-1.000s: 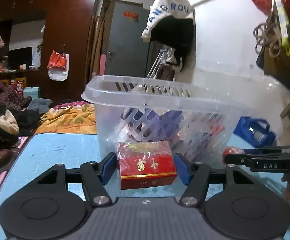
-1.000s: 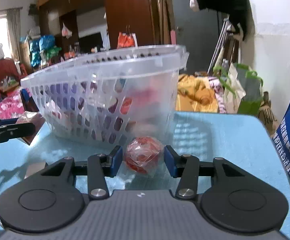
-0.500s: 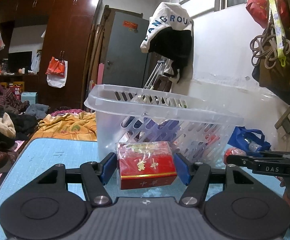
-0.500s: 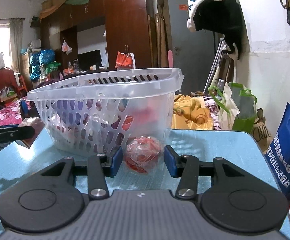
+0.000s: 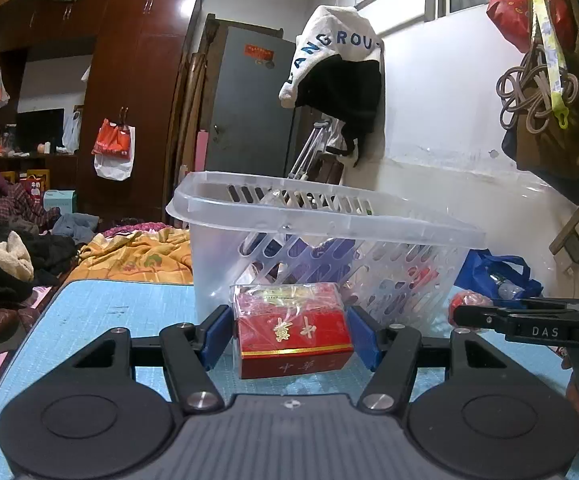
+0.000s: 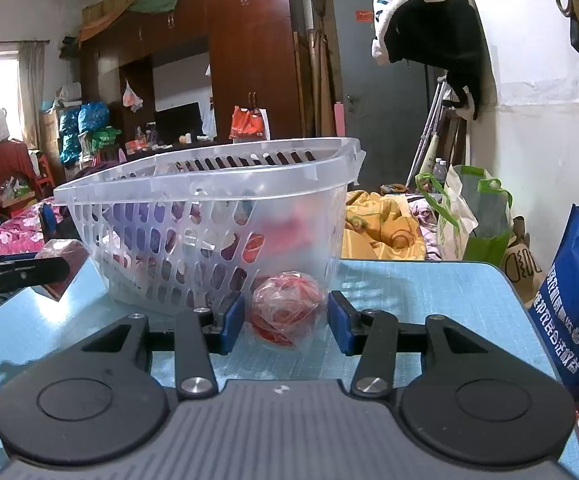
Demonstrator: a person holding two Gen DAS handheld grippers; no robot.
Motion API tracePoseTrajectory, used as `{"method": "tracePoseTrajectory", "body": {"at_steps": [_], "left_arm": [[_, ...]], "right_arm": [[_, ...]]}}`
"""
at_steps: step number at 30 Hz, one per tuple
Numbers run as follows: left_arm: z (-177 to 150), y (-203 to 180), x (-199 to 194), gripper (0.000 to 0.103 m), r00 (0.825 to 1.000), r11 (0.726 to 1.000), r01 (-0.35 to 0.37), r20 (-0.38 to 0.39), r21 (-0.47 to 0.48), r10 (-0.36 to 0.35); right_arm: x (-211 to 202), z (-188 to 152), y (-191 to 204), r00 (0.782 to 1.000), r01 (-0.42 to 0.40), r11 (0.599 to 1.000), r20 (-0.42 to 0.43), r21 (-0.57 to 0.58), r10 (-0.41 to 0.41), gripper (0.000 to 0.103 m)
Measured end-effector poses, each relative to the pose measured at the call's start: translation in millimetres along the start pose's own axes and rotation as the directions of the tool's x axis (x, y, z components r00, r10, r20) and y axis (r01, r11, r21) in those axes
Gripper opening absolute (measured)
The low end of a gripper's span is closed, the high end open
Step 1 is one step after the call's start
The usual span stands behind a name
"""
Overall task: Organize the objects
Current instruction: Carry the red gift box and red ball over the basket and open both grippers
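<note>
Over the last second the basket (image 5: pixel 329 216) has sunk in both views, so both loads appear to have been lifted slightly from the table (image 6: pixel 429 288), ready for dropping in. The left gripper (image 5: pixel 291 334) is closed on a cellophane-wrapped red box (image 5: pixel 293 336) with gold characters, the basket at 12 o'clock. The right gripper (image 6: pixel 286 316) is clamped on a crinkly red wrapped ball (image 6: pixel 287 308), the basket at 11 o'clock.

Right gripper (image 6: pixel 286 322) jaws closed on wrapped red ball (image 6: pixel 287 310), above blue surface (image 6: pixel 429 300); clear slotted basket (image 6: pixel 209 224) just behind, holding items
</note>
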State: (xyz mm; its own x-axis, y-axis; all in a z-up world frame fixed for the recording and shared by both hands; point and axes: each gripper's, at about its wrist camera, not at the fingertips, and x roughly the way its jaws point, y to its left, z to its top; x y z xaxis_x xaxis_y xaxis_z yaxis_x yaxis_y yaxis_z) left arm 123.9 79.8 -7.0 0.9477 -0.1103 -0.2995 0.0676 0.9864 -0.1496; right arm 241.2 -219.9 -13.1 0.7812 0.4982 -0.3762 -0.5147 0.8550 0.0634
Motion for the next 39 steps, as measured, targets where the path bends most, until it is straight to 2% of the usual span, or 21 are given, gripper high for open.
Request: {"method": "tracePoseTrajectory", "body": {"at_steps": [7,11,14,17,22,25,27,29,34,36,37,39], "left_arm": [[0,2,-8,0.066,0.999,1.000,0.012,0.034,-0.010,-0.012],[1,2,-16,0.066,0.998,1.000,0.016,0.069,-0.021,-0.014],[4,1,-27,0.066,0.993,0.998,0.051,0.107,-0.042,-0.046],[18,0,-42,0.066,0.984,0.987,0.143,0.122,-0.079,-0.132],[60,-13,-48,0.066,0.973,0.979,0.192,0.145,-0.066,-0.181],[97,-27,-27,0.066,0.977,0.982,0.187,0.112,-0.029,-0.183],[116,-32,-8,0.067,0.980,0.983,0.182,0.082,-0.023,-0.179],[126,-35,9,0.067,0.991,0.992,0.119,0.061,-0.029,-0.117],[136,-24,60,0.067,1.000,0.998,0.016,-0.011,-0.053,-0.017],[135,-16,75,0.075,0.999,0.998,-0.044,-0.025,-0.050,0.043],[134,-11,81,0.088,0.997,0.996,-0.069,-0.042,-0.057,0.066],[131,1,92,0.090,0.992,0.993,-0.083,-0.099,-0.082,0.074]], "right_arm": [[-2,0,-1,1.000,0.004,1.000,0.014,-0.002,-0.004,0.049],[-15,-3,-5,0.999,-0.007,1.000,0.052,0.005,0.007,0.049],[-32,-3,-7,0.996,-0.022,1.000,0.088,0.020,0.020,0.049],[-56,3,-4,0.990,-0.049,0.999,0.135,0.015,0.047,0.049],[-79,30,9,0.977,-0.080,0.997,0.195,-0.011,0.081,0.050],[-62,64,18,0.977,-0.093,0.995,0.191,-0.035,0.098,0.049],[-47,80,23,0.976,-0.068,0.995,0.204,-0.068,0.081,0.050],[-28,92,25,0.980,-0.027,0.996,0.192,-0.088,0.044,0.050],[19,112,22,0.989,-0.035,0.996,0.140,-0.079,0.046,0.050],[32,111,22,0.990,-0.025,0.996,0.134,-0.086,0.036,0.053],[37,110,22,0.990,-0.010,0.996,0.139,-0.092,0.022,0.057],[46,108,23,0.991,0.043,0.994,0.132,-0.098,-0.030,0.096]]}}
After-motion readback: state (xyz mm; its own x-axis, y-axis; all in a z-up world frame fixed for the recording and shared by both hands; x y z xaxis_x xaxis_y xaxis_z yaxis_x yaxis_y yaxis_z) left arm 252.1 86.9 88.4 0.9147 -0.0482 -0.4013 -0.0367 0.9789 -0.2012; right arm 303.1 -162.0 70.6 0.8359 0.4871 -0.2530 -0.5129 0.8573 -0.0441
